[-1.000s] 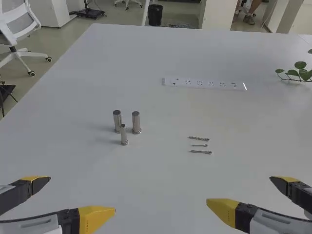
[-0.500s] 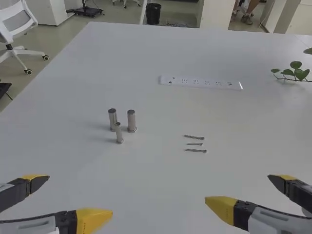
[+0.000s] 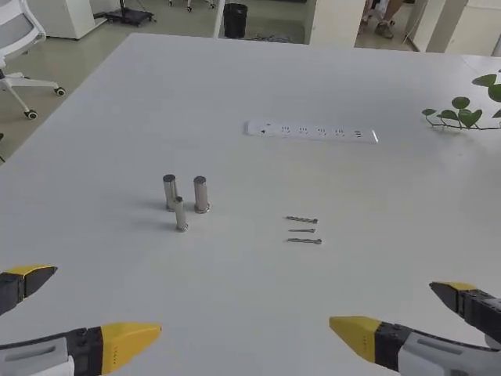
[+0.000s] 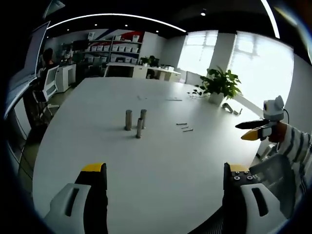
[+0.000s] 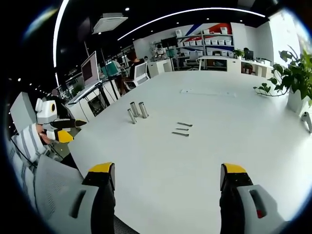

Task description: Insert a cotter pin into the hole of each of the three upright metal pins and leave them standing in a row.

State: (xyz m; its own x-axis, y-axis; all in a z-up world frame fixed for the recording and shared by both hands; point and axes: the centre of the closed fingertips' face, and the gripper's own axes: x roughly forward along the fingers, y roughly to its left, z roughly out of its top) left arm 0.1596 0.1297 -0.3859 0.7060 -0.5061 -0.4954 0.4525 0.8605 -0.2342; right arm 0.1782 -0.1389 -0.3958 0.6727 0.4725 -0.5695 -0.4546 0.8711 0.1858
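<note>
Three upright metal pins (image 3: 184, 200) stand in a tight cluster left of the table's middle, also seen as pins (image 4: 135, 122) and pins (image 5: 135, 111). Three small cotter pins (image 3: 302, 230) lie side by side to their right, seen again as cotter pins (image 4: 184, 126) and cotter pins (image 5: 182, 129). My left gripper (image 3: 74, 309) hovers open at the near left edge, its jaws empty (image 4: 163, 175). My right gripper (image 3: 407, 309) hovers open at the near right, also empty (image 5: 168, 178). Both grippers are well short of the pins.
A white power strip (image 3: 311, 131) lies beyond the pins on the white table (image 3: 235, 86). A green plant sprig (image 3: 463, 113) sits at the far right edge. An office chair (image 3: 16, 39) stands off the table's far left.
The head camera has shifted, so everything sits a bit lower-left in view. The left gripper has slid down and left; the right gripper holds still. Pins and cotter pins have not moved.
</note>
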